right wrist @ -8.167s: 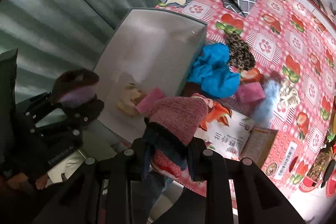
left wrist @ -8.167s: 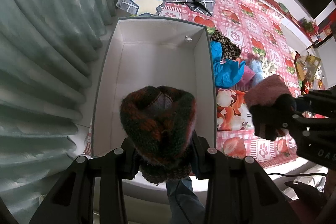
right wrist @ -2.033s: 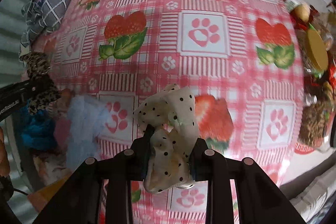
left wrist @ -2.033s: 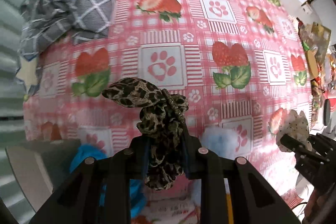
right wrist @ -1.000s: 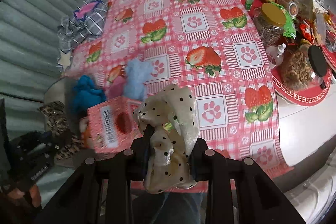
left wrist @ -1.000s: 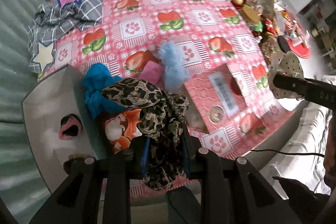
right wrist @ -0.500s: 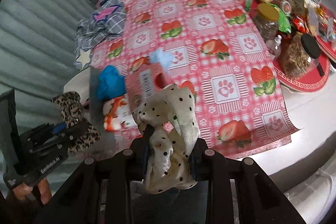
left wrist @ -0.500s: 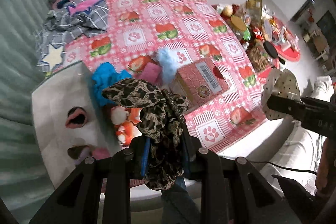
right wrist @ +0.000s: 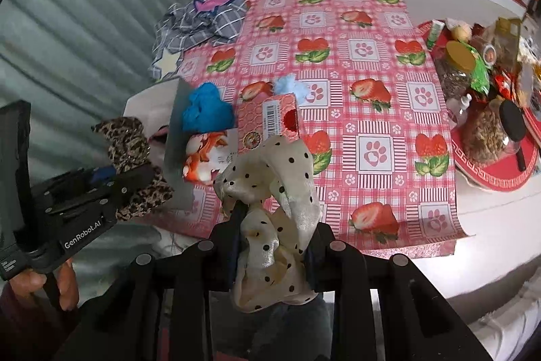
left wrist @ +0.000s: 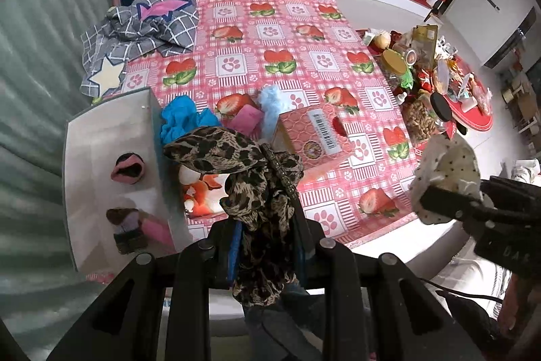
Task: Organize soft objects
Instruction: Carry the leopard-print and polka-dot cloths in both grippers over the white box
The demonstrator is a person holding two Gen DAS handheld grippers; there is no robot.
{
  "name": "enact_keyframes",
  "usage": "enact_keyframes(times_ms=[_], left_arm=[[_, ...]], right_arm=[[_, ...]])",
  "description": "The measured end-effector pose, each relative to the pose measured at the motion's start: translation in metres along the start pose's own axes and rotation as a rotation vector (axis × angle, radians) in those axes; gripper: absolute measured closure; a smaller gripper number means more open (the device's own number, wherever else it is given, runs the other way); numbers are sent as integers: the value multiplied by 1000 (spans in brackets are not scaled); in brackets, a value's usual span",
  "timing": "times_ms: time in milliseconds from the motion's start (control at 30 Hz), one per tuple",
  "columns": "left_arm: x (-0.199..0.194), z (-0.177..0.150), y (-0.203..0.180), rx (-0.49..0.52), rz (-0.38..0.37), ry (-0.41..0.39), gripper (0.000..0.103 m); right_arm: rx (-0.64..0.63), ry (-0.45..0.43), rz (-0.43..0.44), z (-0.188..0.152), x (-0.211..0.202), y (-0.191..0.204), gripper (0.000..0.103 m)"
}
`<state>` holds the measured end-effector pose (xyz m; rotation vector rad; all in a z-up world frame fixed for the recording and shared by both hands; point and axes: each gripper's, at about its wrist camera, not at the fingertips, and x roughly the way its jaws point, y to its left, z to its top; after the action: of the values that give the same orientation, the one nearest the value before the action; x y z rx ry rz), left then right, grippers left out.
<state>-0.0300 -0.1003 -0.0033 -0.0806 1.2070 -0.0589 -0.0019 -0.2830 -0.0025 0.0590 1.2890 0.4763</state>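
My left gripper (left wrist: 267, 246) is shut on a leopard-print scrunchie (left wrist: 257, 178), held above the table's near edge just right of the white box (left wrist: 101, 131). Two knitted hats lie in the box, a pink one (left wrist: 128, 165) and a dark one (left wrist: 125, 224). My right gripper (right wrist: 274, 246) is shut on a cream polka-dot scrunchie (right wrist: 280, 192) over the near edge of the pink strawberry tablecloth (right wrist: 372, 124). In the right wrist view the left gripper (right wrist: 132, 181) with the leopard scrunchie (right wrist: 128, 141) hangs at the left, beside the box (right wrist: 148, 104).
A blue cloth (left wrist: 179, 120), a pink pad (left wrist: 248, 120), a pale blue fluffy piece (left wrist: 274, 104), a pink tissue box (left wrist: 314, 134) and an orange-printed pack (left wrist: 203, 185) lie beside the box. A grey checked cloth (left wrist: 148, 26) lies far left. Jars and snacks (right wrist: 487, 110) crowd a red tray at right.
Both grippers have risen and drawn back toward the table's near edge, still holding their scrunchies. More of the table, the box and the room is in view.
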Motion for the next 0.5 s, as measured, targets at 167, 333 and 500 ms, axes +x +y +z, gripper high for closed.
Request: enact_keyframes(times_ms=[167,333,500], left_arm=[[-13,-2,0,-45,19,-24,75],[-24,-7,-1,-77,31,-52,75],[-32,-10,4,-108,37,-75,75]], right_arm=[[-64,-1,12,0,-6,8,73],[-95,-12,22,1,-13,10,73],[-129,-16,27,0,-18,16,73]])
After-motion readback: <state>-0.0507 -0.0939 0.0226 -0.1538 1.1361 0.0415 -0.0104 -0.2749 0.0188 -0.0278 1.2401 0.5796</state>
